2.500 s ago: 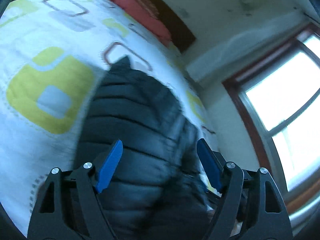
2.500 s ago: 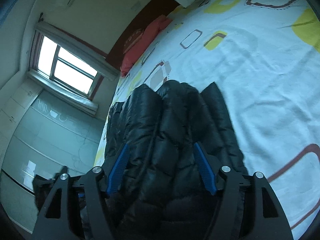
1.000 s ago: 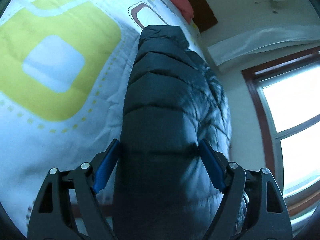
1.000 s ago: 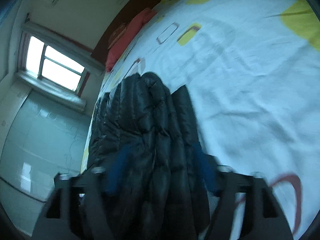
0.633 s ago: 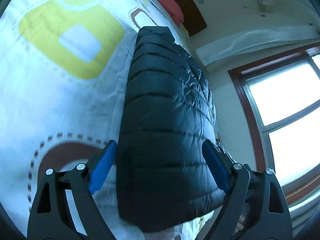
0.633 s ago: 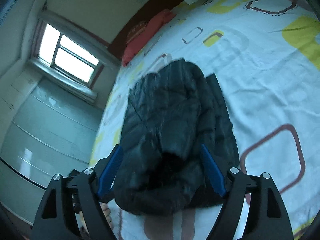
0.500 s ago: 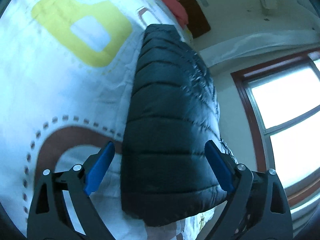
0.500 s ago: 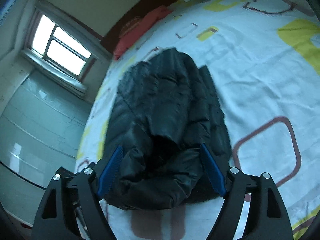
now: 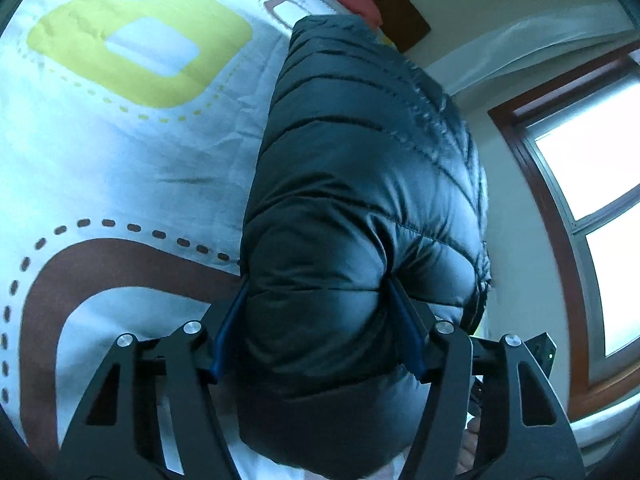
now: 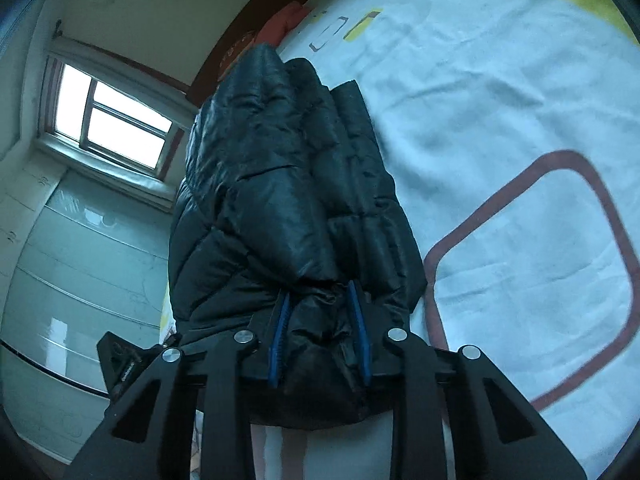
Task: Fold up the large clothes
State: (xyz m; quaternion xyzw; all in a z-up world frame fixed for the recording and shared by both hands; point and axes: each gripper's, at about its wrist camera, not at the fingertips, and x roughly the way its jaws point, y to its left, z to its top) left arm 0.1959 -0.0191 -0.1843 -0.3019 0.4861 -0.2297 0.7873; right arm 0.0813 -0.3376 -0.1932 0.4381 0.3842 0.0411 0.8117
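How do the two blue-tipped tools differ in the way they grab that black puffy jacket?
The left tool stands wide, its blue fingers straddling a thick padded fold of the black jacket. The right tool is much narrower, pinching a thin bunch of jacket near its end. The left sits by a brown print on the bedspread; the right has that print to its side. Both are closing, with jacket between their fingers.

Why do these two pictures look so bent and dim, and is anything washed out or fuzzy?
Left wrist view: the fisheye lens bows the bed and window, whose panes are blown out white, while the black puffer jacket stays dark with a soft sheen. Right wrist view: the same curving, black corners, a glaring window; the bedspread looks slightly soft, the jacket near-featureless low down.
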